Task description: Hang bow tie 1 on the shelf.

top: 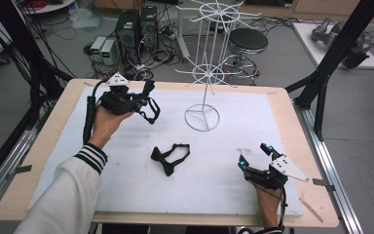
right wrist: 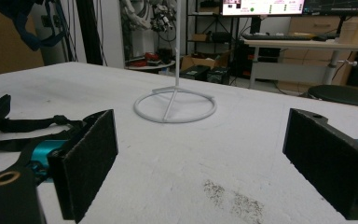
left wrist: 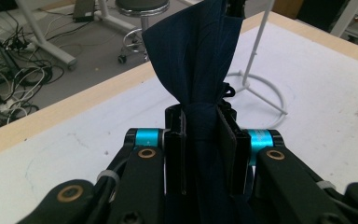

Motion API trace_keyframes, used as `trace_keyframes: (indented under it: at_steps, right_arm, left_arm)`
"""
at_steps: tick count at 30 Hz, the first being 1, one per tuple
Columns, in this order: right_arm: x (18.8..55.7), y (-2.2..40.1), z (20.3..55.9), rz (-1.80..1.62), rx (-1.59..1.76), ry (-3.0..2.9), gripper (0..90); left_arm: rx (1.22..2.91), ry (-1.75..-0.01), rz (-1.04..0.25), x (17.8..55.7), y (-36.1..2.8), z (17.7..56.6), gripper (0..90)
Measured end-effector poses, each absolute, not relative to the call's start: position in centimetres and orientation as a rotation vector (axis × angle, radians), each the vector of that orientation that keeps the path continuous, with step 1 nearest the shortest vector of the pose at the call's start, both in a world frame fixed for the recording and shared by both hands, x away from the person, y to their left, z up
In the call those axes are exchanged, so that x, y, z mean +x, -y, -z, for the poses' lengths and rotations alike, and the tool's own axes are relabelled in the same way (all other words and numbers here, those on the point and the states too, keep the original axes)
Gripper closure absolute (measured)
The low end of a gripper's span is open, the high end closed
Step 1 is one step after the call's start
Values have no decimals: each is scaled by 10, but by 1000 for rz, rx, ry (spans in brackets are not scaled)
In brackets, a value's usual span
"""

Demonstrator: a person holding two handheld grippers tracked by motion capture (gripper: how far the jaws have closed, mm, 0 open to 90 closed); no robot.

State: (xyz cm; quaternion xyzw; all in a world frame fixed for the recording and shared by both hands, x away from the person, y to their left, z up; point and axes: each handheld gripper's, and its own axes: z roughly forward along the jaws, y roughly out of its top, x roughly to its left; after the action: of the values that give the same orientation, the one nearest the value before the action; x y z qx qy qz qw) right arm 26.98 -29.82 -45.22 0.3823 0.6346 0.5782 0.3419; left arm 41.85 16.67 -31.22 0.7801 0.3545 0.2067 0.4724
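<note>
Bow tie (left wrist: 191, 60) number one sits pinched at its knot between my left fingers (left wrist: 175, 154), lifted off the surface (top: 126, 156) at the far left with its strap dangling. From there the white wire rack (top: 205, 73) lies to the right — my left hand is plainly the nearer one. The second bow tie (top: 169, 158) lies flat mid-surface, left of my right fingers (right wrist: 91, 158), which stand wide apart and empty.
</note>
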Motion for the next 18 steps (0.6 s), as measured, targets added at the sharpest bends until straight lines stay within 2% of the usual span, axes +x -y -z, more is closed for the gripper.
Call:
trace_keyframes:
  at_steps: [18]
  right_arm:
    - [269,298,452,-1510,1006,-1647,95]
  left_arm:
    - [1863,-765,-457,419,-145,281,745]
